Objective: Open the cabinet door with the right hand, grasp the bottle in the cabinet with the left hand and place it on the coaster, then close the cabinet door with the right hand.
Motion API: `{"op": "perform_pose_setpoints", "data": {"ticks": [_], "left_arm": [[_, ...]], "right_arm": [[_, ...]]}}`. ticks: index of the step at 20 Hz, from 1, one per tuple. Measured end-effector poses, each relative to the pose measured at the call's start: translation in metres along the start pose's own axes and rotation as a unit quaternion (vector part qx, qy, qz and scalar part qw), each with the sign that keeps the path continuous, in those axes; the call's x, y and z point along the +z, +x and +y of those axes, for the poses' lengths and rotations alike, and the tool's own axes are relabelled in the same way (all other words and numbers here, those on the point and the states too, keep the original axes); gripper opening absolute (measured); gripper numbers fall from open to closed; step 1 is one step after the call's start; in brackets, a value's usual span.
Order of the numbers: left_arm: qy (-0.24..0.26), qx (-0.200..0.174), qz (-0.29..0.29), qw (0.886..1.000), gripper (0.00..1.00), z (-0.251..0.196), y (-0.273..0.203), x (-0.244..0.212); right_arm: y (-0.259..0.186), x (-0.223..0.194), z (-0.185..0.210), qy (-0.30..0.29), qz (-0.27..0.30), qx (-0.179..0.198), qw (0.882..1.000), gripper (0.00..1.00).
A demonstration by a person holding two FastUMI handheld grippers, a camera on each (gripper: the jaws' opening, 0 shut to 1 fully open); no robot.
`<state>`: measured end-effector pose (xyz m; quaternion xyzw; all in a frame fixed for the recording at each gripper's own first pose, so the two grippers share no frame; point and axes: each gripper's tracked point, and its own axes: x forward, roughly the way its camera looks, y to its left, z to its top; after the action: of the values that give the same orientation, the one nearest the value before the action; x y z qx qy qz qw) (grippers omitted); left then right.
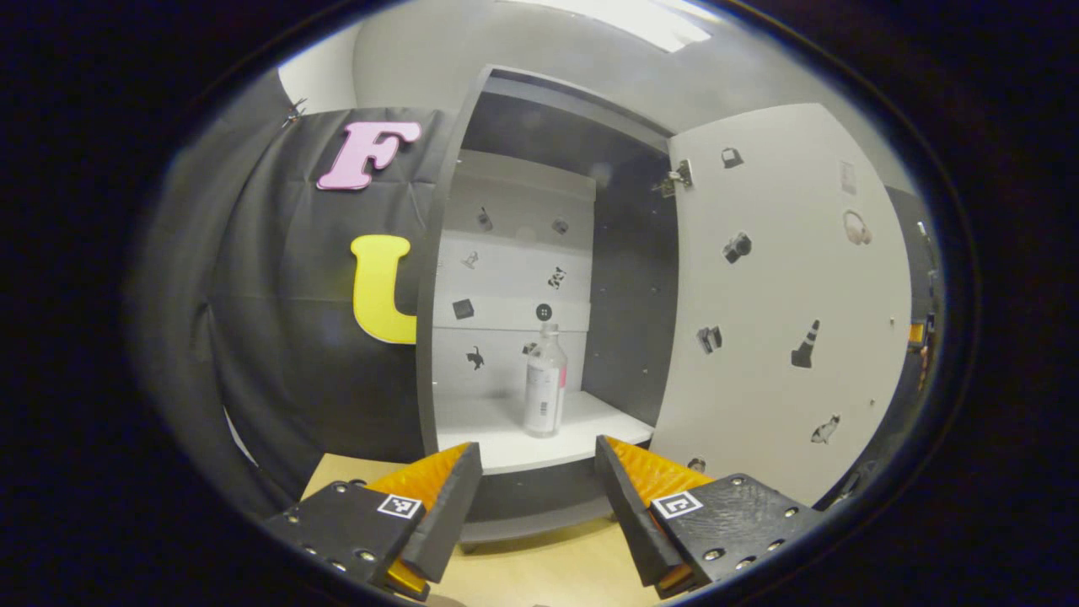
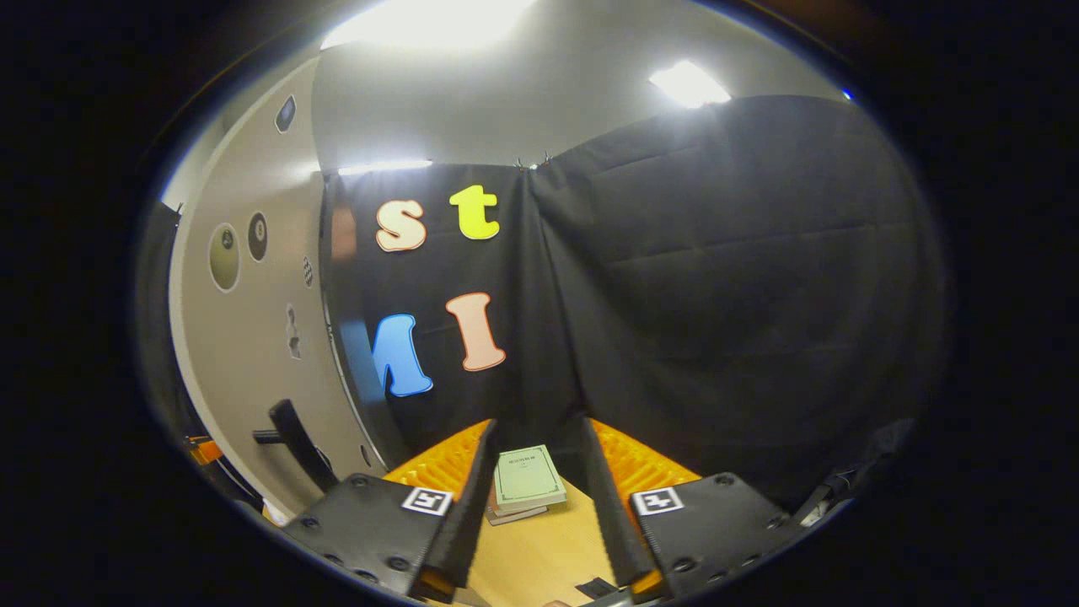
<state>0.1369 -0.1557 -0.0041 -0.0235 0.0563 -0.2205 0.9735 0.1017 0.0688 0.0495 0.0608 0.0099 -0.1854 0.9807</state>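
Observation:
In the left gripper view the cabinet [image 1: 447,278] stands with its door [image 1: 784,295] swung wide to the right. A clear bottle [image 1: 544,381] with a white label stands upright on the white shelf [image 1: 489,434] inside. My left gripper [image 1: 538,459] is open, in front of the shelf's edge and short of the bottle. In the right gripper view my right gripper [image 2: 533,438] is open with nothing between its fingers. The door's outer face [image 2: 244,337] with its dark handle [image 2: 291,438] lies to that gripper's left.
A small stack of books, the top one green [image 2: 527,479], lies on the wooden table [image 2: 539,548] ahead of the right gripper, near the black cloth wall. Stickers dot the cabinet's back panel and the door.

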Motion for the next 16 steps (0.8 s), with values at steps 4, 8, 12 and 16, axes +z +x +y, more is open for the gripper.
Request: {"op": "perform_pose_setpoints", "data": {"ticks": [4,8,12,16], "left_arm": [[-0.012,0.012,-0.006,1.000,0.82,0.001,0.041,0.013],[-0.021,0.021,0.001,1.000,0.82,-0.006,0.091,0.013],[-0.015,0.030,0.011,0.999,0.82,-0.004,0.144,0.000],[-0.011,0.033,0.017,0.999,0.82,-0.005,0.190,-0.012]], "right_arm": [[0.044,-0.016,-0.003,0.008,0.025,0.002,1.000,0.92],[0.078,-0.027,-0.007,-0.022,0.032,-0.001,0.999,0.92],[0.108,-0.038,-0.006,-0.027,0.052,0.006,0.998,0.98],[0.132,-0.048,-0.008,-0.034,0.064,0.011,0.997,0.98]]}}
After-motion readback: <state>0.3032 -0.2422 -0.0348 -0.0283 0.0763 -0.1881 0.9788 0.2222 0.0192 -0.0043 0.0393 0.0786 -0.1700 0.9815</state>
